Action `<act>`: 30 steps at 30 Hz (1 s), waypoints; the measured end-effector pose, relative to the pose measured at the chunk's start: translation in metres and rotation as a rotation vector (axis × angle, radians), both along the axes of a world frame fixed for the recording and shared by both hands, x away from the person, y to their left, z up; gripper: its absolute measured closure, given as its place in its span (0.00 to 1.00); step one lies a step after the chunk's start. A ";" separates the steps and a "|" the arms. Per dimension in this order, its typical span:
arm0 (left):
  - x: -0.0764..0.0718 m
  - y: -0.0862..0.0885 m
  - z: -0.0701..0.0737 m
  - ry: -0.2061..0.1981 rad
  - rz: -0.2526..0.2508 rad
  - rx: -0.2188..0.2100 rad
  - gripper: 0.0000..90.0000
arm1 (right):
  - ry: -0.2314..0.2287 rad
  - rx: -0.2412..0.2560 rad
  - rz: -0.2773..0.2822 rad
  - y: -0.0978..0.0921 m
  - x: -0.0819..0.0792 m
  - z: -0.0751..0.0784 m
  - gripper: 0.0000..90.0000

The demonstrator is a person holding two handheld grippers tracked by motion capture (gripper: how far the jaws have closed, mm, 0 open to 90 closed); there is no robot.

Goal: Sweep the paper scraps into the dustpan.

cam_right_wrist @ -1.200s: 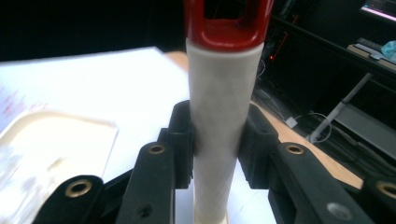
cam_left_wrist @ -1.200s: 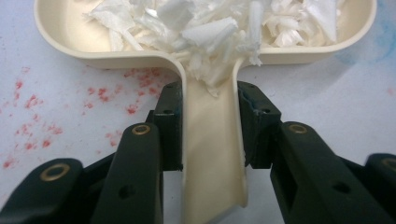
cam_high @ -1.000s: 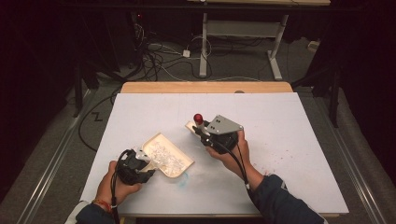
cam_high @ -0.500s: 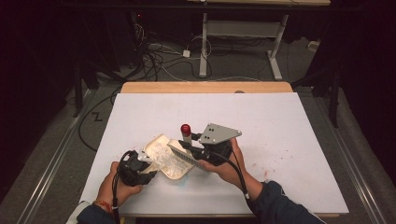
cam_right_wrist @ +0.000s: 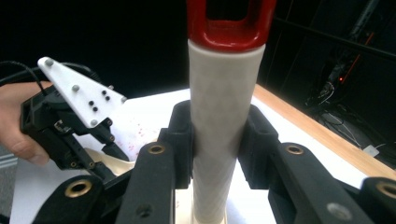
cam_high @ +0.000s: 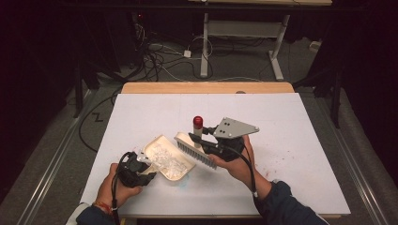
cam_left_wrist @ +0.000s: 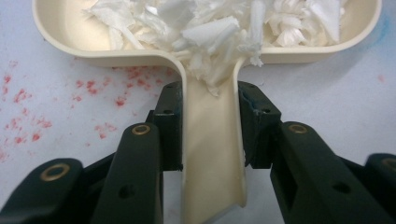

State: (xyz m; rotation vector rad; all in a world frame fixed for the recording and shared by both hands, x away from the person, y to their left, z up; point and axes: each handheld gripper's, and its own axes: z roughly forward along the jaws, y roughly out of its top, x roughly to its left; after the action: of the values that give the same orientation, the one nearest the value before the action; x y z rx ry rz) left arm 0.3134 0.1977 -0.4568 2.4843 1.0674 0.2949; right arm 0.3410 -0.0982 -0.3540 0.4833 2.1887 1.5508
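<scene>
A cream dustpan (cam_high: 162, 143) lies on the white table with white paper shreds (cam_high: 168, 160) in it. My left gripper (cam_high: 141, 168) is shut on the pan's handle (cam_left_wrist: 212, 158), jaws pressed against both sides, and the shreds (cam_left_wrist: 219, 23) spill towards that handle. My right gripper (cam_high: 202, 140) is shut on a brush's white handle (cam_right_wrist: 224, 121), which ends in a red cap (cam_right_wrist: 226, 21). In the high view the red cap (cam_high: 198, 122) points up and away, and the bristle head (cam_high: 195, 151) sits at the pan's right rim. The right gripper view also shows the left gripper (cam_right_wrist: 93, 154).
Red specks (cam_left_wrist: 28, 107) dot the white table sheet (cam_high: 300, 136) near the pan and to the right of my right hand. A wooden strip (cam_high: 206, 87) runs along the far edge. Cables and desk legs lie on the dark floor beyond.
My right gripper carried the brush left and nearer, bringing the bristle head against the dustpan's right rim, then eased slightly right. The left gripper kept its hold on the pan's handle.
</scene>
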 end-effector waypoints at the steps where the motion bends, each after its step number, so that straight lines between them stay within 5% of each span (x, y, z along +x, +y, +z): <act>1: 0.000 0.001 0.000 -0.001 0.002 -0.001 0.70 | 0.005 0.008 -0.007 -0.003 0.002 0.000 0.78; 17: 0.000 0.013 0.000 0.002 0.034 0.000 0.70 | 0.007 0.022 -0.164 -0.020 0.043 -0.014 0.78; 26: 0.002 0.013 -0.003 0.011 0.038 0.003 0.70 | 0.084 0.011 -0.231 -0.031 0.065 -0.022 0.78; 30: 0.003 0.014 -0.002 0.012 0.039 -0.001 0.70 | 0.036 -0.011 -0.239 -0.025 0.065 -0.016 0.78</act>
State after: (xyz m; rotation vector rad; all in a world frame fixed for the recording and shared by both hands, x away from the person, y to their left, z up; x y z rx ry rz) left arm 0.3161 0.2112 -0.4592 2.4699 1.1210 0.2916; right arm 0.4056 -0.1235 -0.3699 0.7444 2.0773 1.4115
